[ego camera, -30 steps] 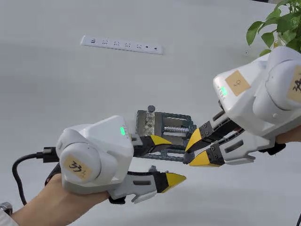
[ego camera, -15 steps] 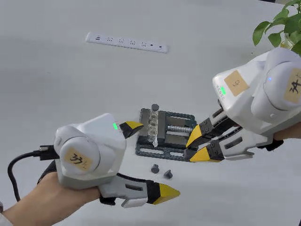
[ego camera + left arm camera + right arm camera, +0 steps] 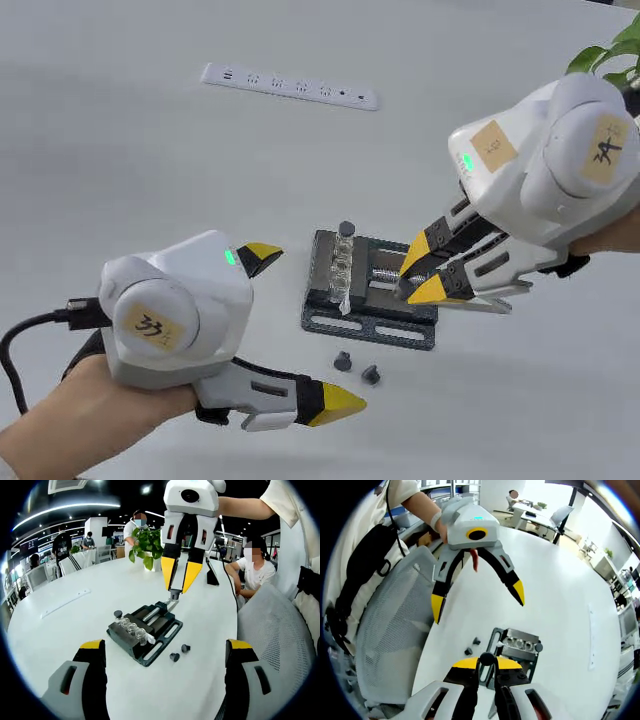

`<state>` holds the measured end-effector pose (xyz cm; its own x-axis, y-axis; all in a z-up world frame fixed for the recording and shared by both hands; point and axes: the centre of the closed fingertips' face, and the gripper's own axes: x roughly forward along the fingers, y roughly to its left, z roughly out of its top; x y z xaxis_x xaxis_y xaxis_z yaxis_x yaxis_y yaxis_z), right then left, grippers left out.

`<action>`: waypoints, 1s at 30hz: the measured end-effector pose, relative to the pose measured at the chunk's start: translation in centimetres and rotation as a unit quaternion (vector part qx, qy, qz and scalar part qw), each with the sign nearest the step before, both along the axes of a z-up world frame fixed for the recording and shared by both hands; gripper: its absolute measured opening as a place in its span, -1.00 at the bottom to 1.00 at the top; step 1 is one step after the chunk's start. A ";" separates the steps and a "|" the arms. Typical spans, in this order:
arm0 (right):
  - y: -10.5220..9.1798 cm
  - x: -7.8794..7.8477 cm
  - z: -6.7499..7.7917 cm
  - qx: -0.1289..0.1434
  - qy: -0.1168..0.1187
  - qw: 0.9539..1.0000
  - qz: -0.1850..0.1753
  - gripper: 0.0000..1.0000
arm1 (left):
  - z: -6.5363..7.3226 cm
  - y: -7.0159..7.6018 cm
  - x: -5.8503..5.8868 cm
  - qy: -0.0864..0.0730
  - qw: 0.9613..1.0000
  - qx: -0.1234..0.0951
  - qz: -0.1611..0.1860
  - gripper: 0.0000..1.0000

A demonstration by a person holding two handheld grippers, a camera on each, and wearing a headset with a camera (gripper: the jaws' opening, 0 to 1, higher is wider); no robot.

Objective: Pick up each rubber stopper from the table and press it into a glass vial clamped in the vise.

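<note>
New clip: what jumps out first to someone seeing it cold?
Two white grippers with yellow-tipped fingers: the left gripper spread wide at lower left, the right gripper nearly closed at the screw end of the vise mid-table. The vise holds a row of vials, one capped; two loose stoppers lie near its base.

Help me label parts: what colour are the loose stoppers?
The stoppers are dark grey, best in head view.

The white left gripper (image 3: 300, 330), with black jaws tipped in yellow, is gripped from behind by the bare left hand (image 3: 80, 425). Its jaws are spread wide, one raised above the other. The matching white right gripper (image 3: 421, 273) is angled downward from the right hand (image 3: 612, 236), and its jaws are drawn nearly together.
</note>
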<state>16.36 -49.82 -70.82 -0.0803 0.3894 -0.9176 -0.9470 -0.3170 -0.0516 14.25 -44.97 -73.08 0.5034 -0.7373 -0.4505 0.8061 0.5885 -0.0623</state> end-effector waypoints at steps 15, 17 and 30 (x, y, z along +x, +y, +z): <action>2.0 5.4 -1.0 -0.014 -0.062 0.994 0.091 -0.88 | -0.8 0.9 0.6 0.009 1.000 0.008 0.010 0.98; 2.1 5.9 -1.2 -0.018 -0.068 0.993 0.098 -0.88 | -0.9 1.1 0.8 0.010 1.000 0.008 0.012 0.98; 3.2 6.6 -3.1 -0.028 -0.076 0.984 0.158 -0.88 | -1.3 2.0 1.8 0.017 0.999 0.003 0.032 0.96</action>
<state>22.91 -46.58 -73.87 -0.0492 0.3164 -0.9474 -0.7835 -0.6005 -0.1598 16.09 -42.94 -74.43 0.5341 -0.7011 -0.4725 0.7641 0.6394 -0.0850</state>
